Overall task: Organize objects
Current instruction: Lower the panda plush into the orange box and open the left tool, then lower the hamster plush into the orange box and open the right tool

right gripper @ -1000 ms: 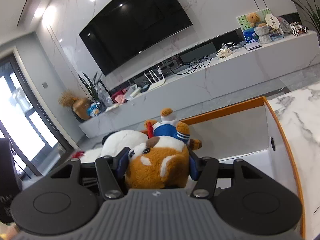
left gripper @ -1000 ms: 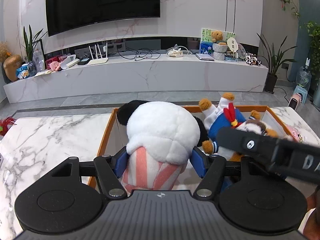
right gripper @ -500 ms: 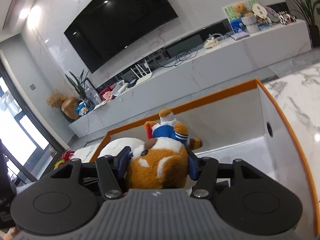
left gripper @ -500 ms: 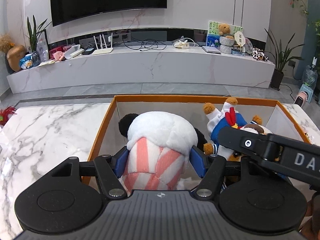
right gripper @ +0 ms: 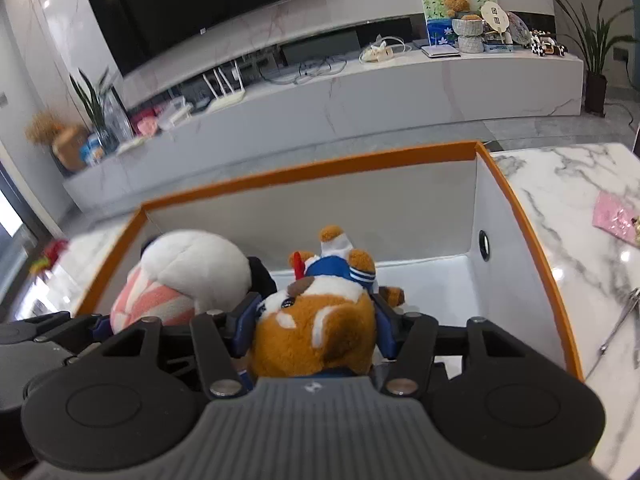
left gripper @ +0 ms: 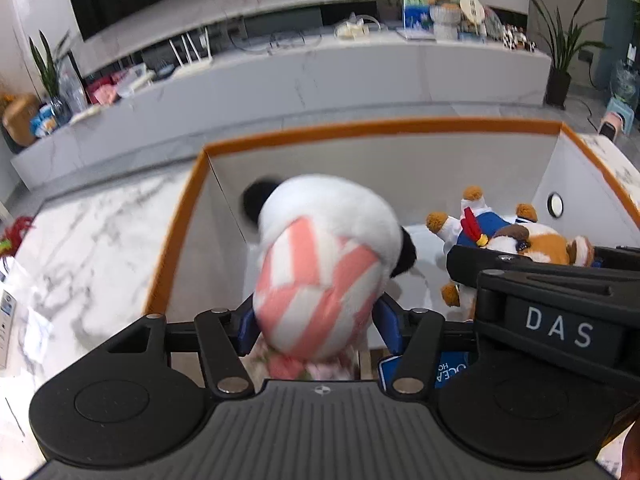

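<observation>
My left gripper (left gripper: 316, 320) is shut on a white panda plush (left gripper: 320, 248) in a pink-striped outfit and holds it head-down inside the orange-rimmed white box (left gripper: 360, 128). My right gripper (right gripper: 316, 320) is shut on a brown and white plush dog (right gripper: 316, 332) in a blue sailor outfit, also held inside the box (right gripper: 304, 174), just right of the panda (right gripper: 188, 272). The right gripper's body and the dog (left gripper: 520, 240) show at the right of the left wrist view.
The box stands on a marble table (left gripper: 92, 232). A pink packet (right gripper: 616, 216) and a metal tool (right gripper: 624, 316) lie on the table right of the box. A blue item (left gripper: 448, 368) lies below my left gripper. A TV console stands beyond the table.
Both grippers have tipped forward and moved down into the box with their plush toys. The box's inside walls and floor now fill more of both views.
</observation>
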A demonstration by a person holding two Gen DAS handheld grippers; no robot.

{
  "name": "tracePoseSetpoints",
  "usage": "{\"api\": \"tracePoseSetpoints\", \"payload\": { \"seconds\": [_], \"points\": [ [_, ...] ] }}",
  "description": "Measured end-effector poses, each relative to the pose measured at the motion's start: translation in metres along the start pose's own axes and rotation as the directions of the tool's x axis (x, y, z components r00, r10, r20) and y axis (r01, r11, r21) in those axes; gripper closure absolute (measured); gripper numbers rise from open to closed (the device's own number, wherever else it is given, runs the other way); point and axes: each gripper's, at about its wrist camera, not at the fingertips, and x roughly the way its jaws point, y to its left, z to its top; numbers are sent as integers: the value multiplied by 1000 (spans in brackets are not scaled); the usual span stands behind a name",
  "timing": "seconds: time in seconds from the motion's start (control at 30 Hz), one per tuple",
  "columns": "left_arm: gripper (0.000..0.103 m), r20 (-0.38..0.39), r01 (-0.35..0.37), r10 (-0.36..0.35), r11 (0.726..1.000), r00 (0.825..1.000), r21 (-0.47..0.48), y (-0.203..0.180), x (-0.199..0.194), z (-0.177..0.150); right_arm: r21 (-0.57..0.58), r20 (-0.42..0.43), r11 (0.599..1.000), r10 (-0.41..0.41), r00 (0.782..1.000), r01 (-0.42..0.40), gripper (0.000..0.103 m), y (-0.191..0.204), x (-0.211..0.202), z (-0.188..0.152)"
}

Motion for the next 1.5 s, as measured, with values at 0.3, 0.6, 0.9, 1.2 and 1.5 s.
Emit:
{"api": "tracePoseSetpoints", "payload": {
  "seconds": [0.3,0.6,0.9,1.2,1.5],
  "points": [
    [43,-36,-53,52,998,998,-16,0,-1,0,-7,-11,997,-82,997,82,40,0,1,-3],
    [42,-37,-65,64,998,997,-12,2,-3,2,-2,-9,996,-86,996,86,36,-1,1,-3],
    [37,-41,-73,72,997,997,-26,6,-6,3,11,11,998,-57,998,56,27,2,-1,-3],
    [35,-7,-71,71,997,997,-30,10,-18,5,17,72,999,-35,997,34,7,6,-20,4],
    [33,14,-67,68,997,998,-28,9,-26,4,-5,95,999,-36,995,37,6,13,-33,5]
  ]
}}
